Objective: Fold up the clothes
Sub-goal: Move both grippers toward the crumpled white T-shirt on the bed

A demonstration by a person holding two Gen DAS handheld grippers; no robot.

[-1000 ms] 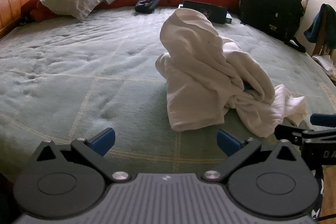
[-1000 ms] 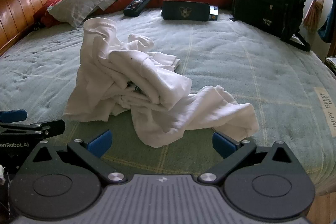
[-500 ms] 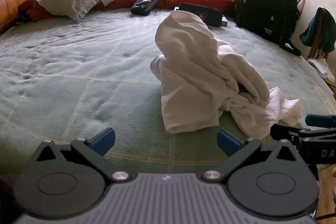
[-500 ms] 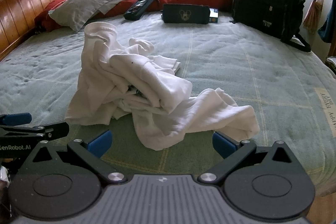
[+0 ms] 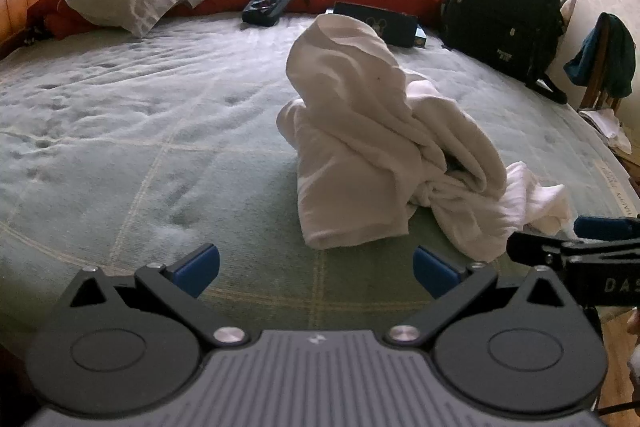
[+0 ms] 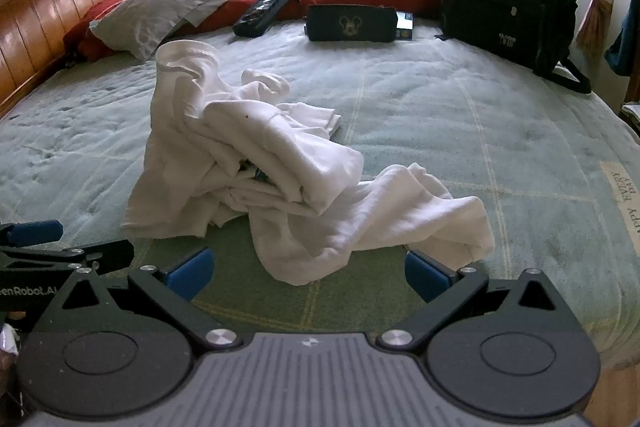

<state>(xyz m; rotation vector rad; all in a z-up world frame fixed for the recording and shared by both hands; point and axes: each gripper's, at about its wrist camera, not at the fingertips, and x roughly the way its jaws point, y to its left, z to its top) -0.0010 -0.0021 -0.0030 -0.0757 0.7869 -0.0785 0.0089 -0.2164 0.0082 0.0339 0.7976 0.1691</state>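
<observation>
White garment crumpled in heap mid bed, unfolded. Left hand-held gripper & right hand-held gripper both spread apart, empty, just short of heap. Find hem/corner edges, pinch single layer, spread flat w/o dragging.

White garment lies crumpled in a heap on the bed
</observation>
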